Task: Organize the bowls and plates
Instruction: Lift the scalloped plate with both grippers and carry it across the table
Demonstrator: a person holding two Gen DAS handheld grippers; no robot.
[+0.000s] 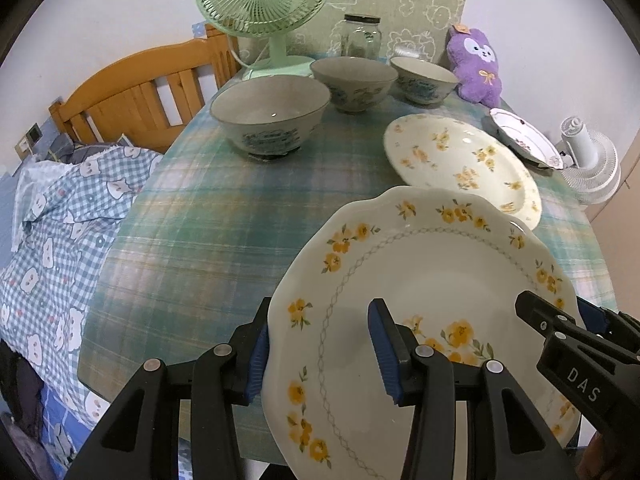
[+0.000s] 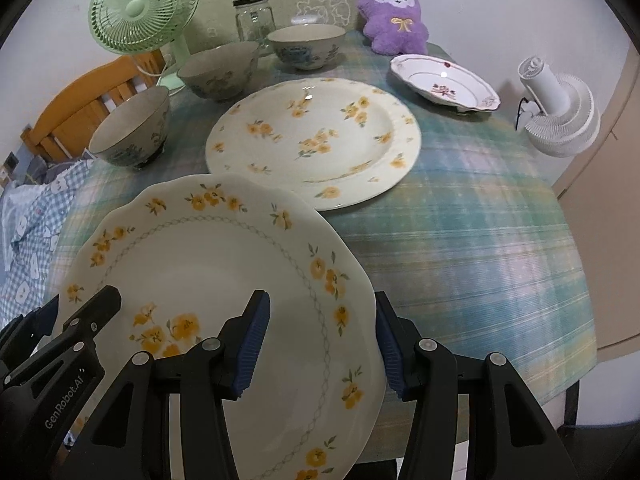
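Cream scalloped plate [image 1: 420,280] with yellow flowers, its rim grasped by left gripper [image 1: 322,354] and right gripper [image 2: 320,350] fingers.

The right gripper [image 2: 320,344] held the right rim of the scalloped plate [image 2: 208,264], one finger above it and one under its edge. The left gripper [image 2: 80,312] gripped the same plate at its left side. Beyond the tongs lay a round flowered plate [image 2: 316,140], and three bowls [image 2: 218,70] stood farther back to the left.
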